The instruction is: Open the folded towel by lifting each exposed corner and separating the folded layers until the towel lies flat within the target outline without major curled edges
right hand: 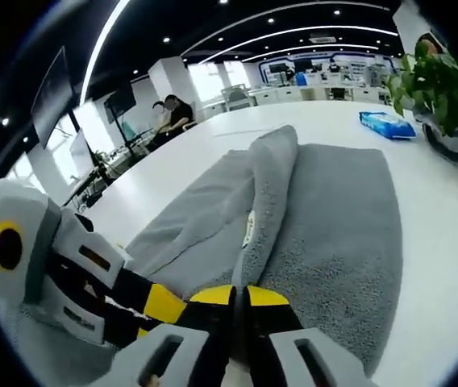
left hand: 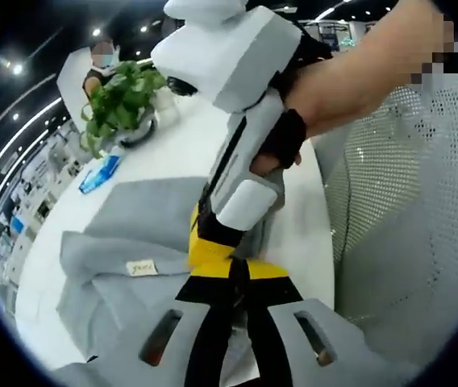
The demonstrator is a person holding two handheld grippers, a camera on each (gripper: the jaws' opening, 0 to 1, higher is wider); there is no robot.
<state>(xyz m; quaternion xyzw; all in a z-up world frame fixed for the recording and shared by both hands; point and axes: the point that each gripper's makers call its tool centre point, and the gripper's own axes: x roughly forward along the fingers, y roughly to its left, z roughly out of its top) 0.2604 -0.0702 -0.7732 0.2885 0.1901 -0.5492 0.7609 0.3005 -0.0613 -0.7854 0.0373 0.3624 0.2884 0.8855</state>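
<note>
In my left gripper view, the grey towel (left hand: 124,234) lies rumpled on the white table (left hand: 189,145), a plant (left hand: 120,101) beyond it. My left gripper (left hand: 233,270) has its jaws pressed together on a fold of towel, my right gripper (left hand: 237,201) just ahead. In my right gripper view, my right gripper (right hand: 239,302) pinches the towel's raised ridge, jaws closed; a blue packet (right hand: 386,123) lies far right.

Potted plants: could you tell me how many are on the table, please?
1: a leafy potted plant stands on the white table beyond the grey towel, near a blue packet. Others may be hidden.
</note>
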